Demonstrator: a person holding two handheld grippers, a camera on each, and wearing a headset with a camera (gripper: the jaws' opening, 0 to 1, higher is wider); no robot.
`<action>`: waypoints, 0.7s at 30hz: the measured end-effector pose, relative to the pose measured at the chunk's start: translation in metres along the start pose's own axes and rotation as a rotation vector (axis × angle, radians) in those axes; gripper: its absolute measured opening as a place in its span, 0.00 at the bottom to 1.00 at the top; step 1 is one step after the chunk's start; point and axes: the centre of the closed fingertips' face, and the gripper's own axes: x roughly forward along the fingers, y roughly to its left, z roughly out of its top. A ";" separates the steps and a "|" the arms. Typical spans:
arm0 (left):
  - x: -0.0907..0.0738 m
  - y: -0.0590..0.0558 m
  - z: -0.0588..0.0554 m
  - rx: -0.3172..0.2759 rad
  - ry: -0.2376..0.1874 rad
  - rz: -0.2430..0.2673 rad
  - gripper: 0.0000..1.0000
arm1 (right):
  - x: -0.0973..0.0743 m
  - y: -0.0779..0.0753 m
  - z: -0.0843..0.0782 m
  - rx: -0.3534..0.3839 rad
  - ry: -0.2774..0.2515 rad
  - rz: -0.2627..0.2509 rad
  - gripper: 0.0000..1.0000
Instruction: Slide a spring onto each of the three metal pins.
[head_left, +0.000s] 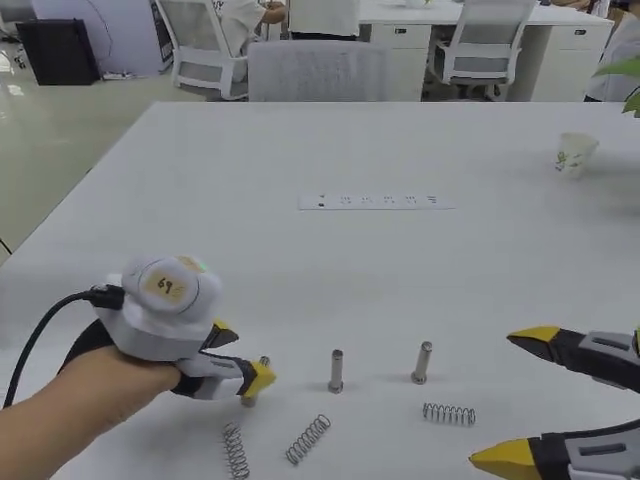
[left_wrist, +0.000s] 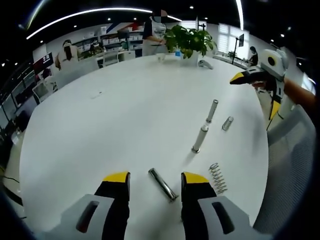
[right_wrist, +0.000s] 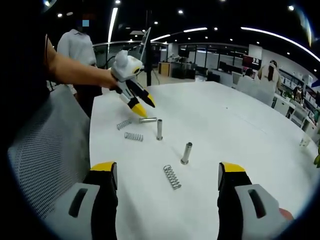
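Holding your left gripper (left_wrist: 155, 177) partly spread, you bracket the nearest pin (left_wrist: 162, 184), which lies flat on the table (left_wrist: 125, 115) between the jaws, not clearly touching either. Your right gripper (head_left: 512, 397) gapes wide and holds nothing. The middle pin (head_left: 336, 370) and far pin (head_left: 422, 362) stand upright near the table's front edge, with the left spring (head_left: 235, 450), middle spring (head_left: 307, 439) and right spring (head_left: 448, 413) lying loose beside them.

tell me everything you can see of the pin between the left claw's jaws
The pin is a slim, shiny grey metal rod with nothing threaded on it. It lies on its side on the white table, between the open jaws of the left claw. Whether they touch it is unclear.
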 end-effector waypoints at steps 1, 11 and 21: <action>0.001 0.000 -0.001 -0.001 0.004 0.002 0.33 | 0.000 0.000 0.000 0.002 -0.001 -0.001 0.83; 0.011 -0.003 -0.005 -0.019 0.044 -0.002 0.25 | 0.001 0.004 0.000 0.003 0.000 0.001 0.83; 0.017 -0.002 -0.008 -0.037 0.090 0.009 0.18 | 0.001 0.005 0.000 0.005 0.002 -0.005 0.83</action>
